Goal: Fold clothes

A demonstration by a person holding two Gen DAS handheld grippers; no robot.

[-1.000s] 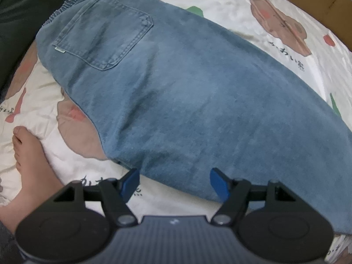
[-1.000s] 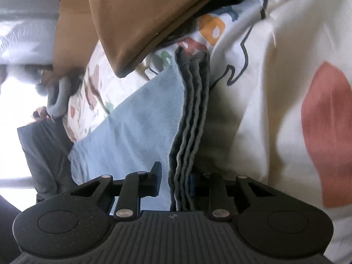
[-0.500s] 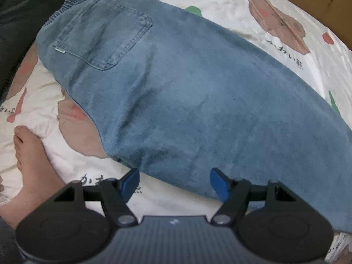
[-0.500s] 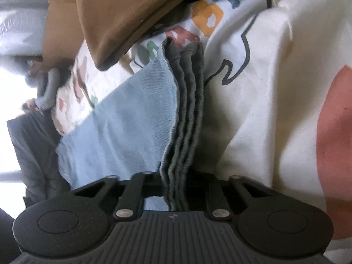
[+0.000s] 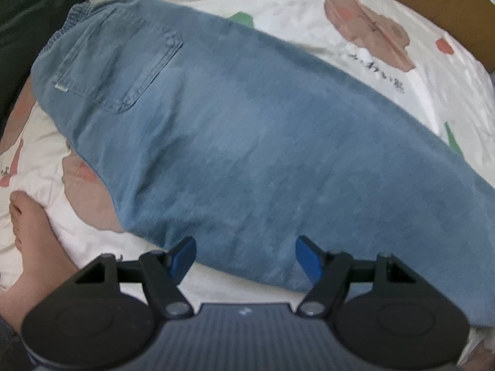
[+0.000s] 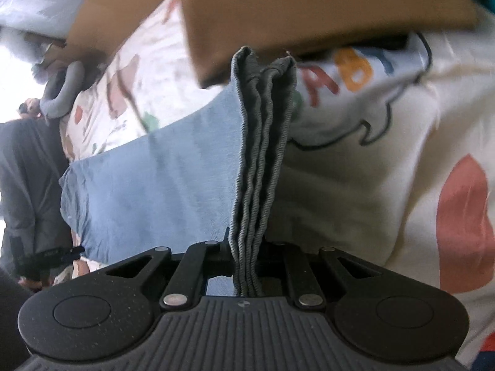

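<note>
Jeans (image 5: 247,142) hem pinched in right tongs (image 6: 246,266) (just closing); left tongs (image 5: 246,255) gape wide, and layers could slip on lifting.

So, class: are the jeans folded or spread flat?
Folded lengthwise: jeans show one pocket, and the right gripper pinches stacked hem layers.

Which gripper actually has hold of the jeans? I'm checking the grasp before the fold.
The right gripper: its jaws have just closed on the stacked hem of the jeans. The left gripper hangs open above the denim, gripping nothing.
</note>
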